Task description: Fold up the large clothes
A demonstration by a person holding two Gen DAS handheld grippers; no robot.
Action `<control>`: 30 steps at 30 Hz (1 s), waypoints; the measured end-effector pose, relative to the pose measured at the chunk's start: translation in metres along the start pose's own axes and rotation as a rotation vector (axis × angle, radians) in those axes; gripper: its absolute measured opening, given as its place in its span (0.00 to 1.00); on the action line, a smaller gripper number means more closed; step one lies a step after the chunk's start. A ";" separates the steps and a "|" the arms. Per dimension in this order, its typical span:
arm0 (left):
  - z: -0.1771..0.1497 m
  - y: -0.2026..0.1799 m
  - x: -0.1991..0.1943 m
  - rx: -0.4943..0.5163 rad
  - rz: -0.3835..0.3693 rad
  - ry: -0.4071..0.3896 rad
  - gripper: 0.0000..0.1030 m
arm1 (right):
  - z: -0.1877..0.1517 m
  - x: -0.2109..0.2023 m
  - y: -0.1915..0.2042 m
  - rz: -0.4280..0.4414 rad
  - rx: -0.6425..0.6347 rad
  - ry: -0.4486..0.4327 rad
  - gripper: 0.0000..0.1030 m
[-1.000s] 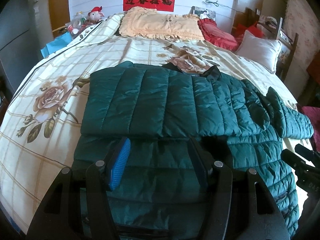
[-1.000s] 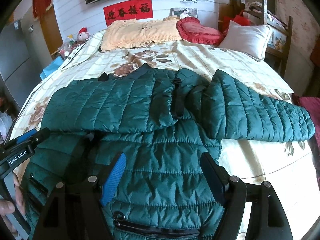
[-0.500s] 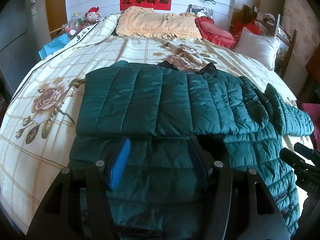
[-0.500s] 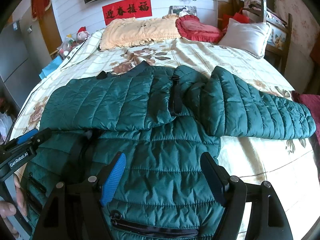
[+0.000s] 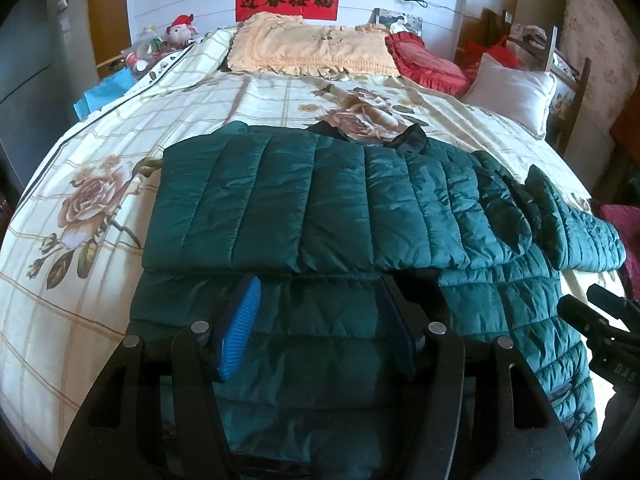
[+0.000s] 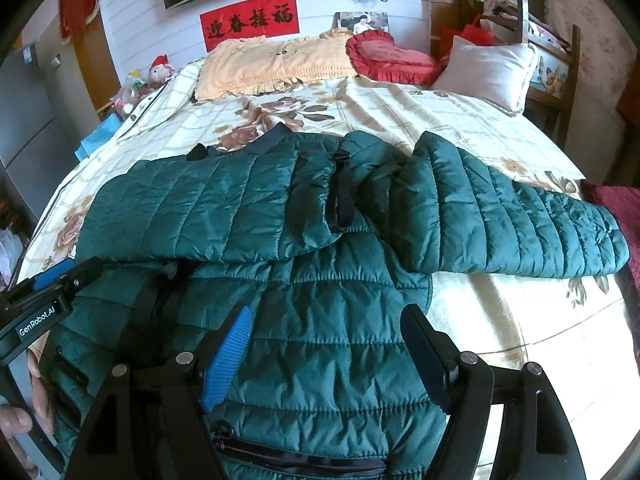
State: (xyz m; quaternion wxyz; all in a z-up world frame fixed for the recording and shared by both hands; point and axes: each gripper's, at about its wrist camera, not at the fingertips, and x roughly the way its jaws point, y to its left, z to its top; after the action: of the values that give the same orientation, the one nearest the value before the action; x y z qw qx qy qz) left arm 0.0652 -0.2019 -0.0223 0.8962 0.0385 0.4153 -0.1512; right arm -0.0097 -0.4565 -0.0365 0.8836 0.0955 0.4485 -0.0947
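A dark green quilted jacket (image 5: 320, 200) lies flat on the flowered bedspread (image 5: 80, 320), collar towards the pillows. One sleeve (image 6: 208, 208) is folded across the chest; the other sleeve (image 6: 520, 220) sticks out to the right over the bedspread. My left gripper (image 5: 316, 312) hovers open over the jacket's lower left part, nothing between its pads. My right gripper (image 6: 326, 340) is open above the lower right part, near a zip pocket (image 6: 300, 456). Each gripper shows at the edge of the other's view: the right gripper (image 5: 600, 320) and the left gripper (image 6: 48, 292).
A yellow pillow (image 5: 312, 48), a red heart cushion (image 5: 424, 64) and a white pillow (image 5: 512, 92) lie at the head of the bed. A plush toy (image 5: 182, 30) and clutter stand far left. A wooden chair (image 6: 560, 60) is at the right. A hand (image 6: 20, 420) shows bottom left.
The left wrist view has shifted very slightly. The jacket and both grippers' jaws are as before.
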 end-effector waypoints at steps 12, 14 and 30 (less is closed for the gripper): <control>0.001 -0.014 -0.001 0.009 -0.018 -0.001 0.58 | -0.001 -0.001 -0.008 0.000 0.018 0.004 0.73; 0.001 -0.018 -0.001 0.015 -0.020 -0.001 0.58 | -0.001 -0.002 -0.012 -0.002 0.020 0.004 0.75; 0.002 -0.043 0.005 0.039 -0.036 0.017 0.58 | -0.003 -0.004 -0.045 -0.033 0.062 0.001 0.76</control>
State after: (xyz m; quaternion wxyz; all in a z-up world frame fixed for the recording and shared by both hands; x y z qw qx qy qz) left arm 0.0566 -0.2439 -0.0224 0.8888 0.0496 0.4206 -0.1749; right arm -0.0257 -0.4993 -0.0382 0.8783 0.1153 0.4473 -0.1232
